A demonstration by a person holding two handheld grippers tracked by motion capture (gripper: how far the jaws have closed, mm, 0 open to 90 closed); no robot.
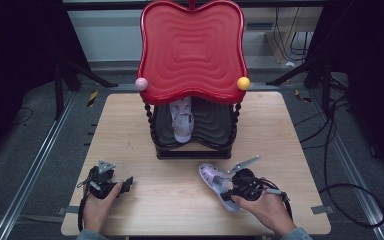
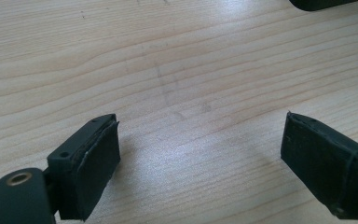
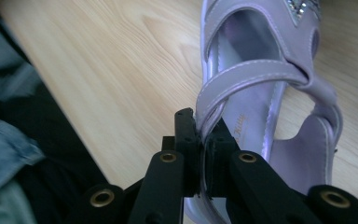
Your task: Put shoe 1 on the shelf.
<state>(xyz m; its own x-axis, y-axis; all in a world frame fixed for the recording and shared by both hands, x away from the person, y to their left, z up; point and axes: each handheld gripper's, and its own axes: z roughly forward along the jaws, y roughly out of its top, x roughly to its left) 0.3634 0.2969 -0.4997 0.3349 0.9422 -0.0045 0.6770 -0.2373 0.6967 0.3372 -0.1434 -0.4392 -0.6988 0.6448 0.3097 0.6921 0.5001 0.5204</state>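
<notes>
Right gripper (image 3: 204,140): jaws pinched shut on the side strap of the lilac sandal (image 1: 219,185), near right on the table (image 1: 130,130). Left gripper (image 2: 200,154): open, empty, near left. Risk: thin strap slipping free when lifted toward the red shelf (image 1: 192,50).

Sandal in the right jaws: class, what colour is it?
Pale lilac sandal, clearest in the right gripper view.

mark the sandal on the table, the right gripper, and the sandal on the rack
sandal on the table (image 1: 211,176), high view, toe end of the upper.
right gripper (image 3: 204,136), right gripper view, between its fingertips.
sandal on the rack (image 1: 183,124), high view, middle of the upper.
</notes>
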